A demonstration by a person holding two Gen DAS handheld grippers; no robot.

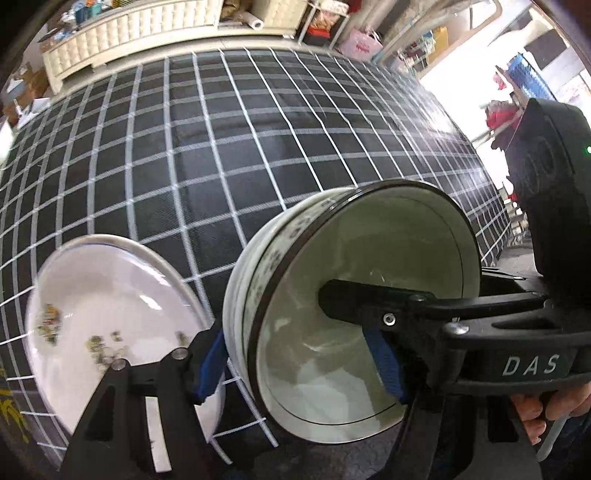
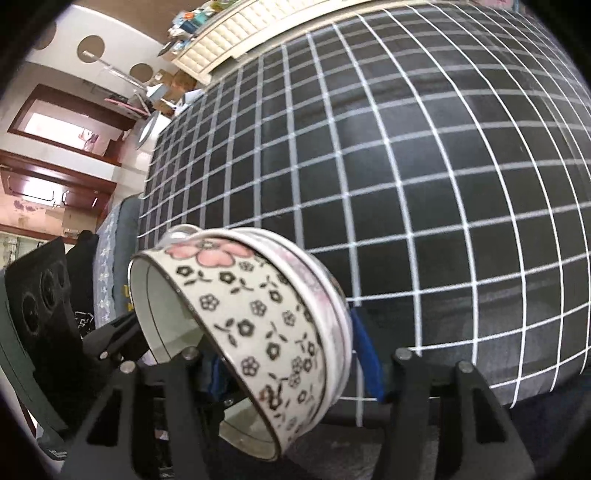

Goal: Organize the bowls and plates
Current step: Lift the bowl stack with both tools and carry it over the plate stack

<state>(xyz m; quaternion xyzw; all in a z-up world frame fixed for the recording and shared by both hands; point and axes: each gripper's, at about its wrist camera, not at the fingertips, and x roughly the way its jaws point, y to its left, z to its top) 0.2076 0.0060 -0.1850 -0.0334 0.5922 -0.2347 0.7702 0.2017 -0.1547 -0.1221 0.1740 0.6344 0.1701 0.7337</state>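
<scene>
In the left wrist view a white bowl with a dark rim and flower pattern point(image 1: 354, 306) is tipped on its side above the checked tablecloth. My left gripper point(image 1: 299, 362) is shut on its wall, one blue pad outside and one inside. The other gripper's black finger point(image 1: 369, 295) reaches into the bowl from the right. A white plate with a small printed motif point(image 1: 107, 317) lies to the left on the cloth. In the right wrist view the same flowered bowl point(image 2: 251, 325) sits between the fingers of my right gripper point(image 2: 288, 373), which clamps its wall.
The black tablecloth with a white grid point(image 1: 221, 147) covers the table. A cream tufted bench point(image 1: 147, 29) stands past its far edge, with cluttered shelves behind. A dark speaker-like box point(image 2: 40, 306) and a blue-grey seat point(image 2: 114, 251) lie off the table's left side.
</scene>
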